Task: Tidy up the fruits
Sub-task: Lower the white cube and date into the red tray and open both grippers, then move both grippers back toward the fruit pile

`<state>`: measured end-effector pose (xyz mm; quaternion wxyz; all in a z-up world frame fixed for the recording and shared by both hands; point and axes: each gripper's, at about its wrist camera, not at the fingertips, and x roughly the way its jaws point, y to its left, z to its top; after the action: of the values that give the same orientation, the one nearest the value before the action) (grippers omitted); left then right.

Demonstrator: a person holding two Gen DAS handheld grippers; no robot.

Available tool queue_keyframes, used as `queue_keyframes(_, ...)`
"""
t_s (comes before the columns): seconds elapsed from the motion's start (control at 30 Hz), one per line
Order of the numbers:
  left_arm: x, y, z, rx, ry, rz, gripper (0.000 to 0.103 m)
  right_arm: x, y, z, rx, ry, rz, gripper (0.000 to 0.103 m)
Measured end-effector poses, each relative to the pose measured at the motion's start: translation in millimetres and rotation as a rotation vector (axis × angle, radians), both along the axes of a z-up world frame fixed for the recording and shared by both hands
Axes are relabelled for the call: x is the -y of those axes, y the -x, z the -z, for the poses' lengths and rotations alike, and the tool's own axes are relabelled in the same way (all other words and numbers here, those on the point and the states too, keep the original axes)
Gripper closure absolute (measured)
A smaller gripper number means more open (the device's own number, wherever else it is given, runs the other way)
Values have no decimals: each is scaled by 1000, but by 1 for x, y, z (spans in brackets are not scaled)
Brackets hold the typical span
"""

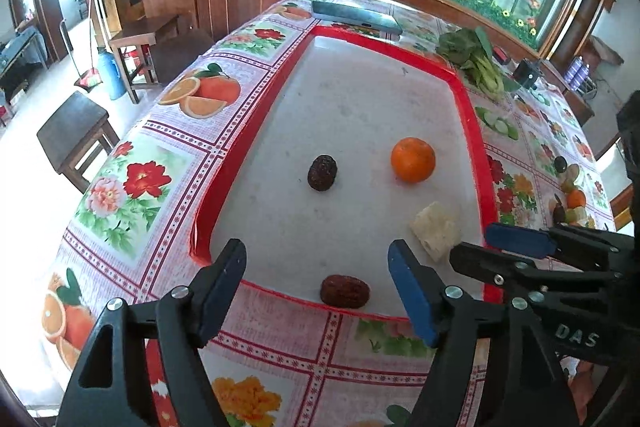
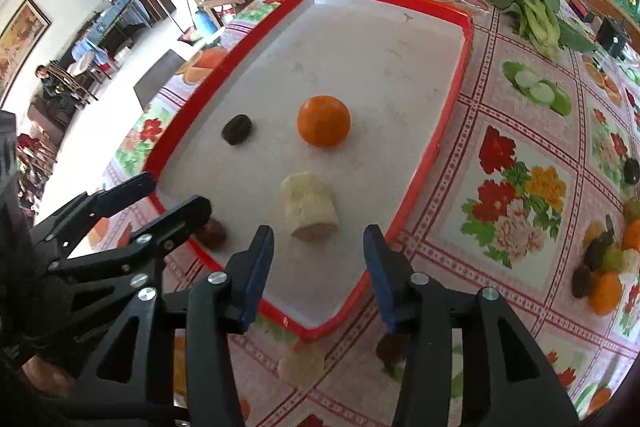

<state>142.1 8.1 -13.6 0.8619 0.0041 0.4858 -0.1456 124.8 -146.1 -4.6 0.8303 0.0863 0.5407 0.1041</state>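
Both grippers, left (image 1: pixel 318 281) and right (image 2: pixel 318 247), jaws spread, empty over tray (image 2: pixel 452 115). Next, likely: fetch fruit pile (image 2: pixel 608 267) from bench.

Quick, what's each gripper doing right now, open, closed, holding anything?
Left gripper: open, empty, above a red date.
Right gripper: open, empty.

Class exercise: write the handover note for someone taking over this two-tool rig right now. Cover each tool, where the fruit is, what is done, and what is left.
Left tool: open, empty, over the tray's near edge.
Right tool: open, empty, just short of the pale fruit chunk.
In the red tray: orange, dark date, reddish date, pale chunk.
Left: a fruit pile on the tablecloth to the right, outside the tray.
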Motion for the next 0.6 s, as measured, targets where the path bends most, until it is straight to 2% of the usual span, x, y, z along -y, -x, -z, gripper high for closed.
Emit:
queue_keyframes(0.17, 15, 16, -9, 28, -25, 14, 29, 9, 22, -13, 51, 19, 20, 40)
queue_keyframes(0.5, 58, 45, -19, 43, -44, 90, 29, 60, 66, -17, 57, -60, 124, 39)
queue_keyframes(0.6, 80, 56, -20, 37, -44, 138, 29, 78, 81, -16, 57, -49, 166, 39)
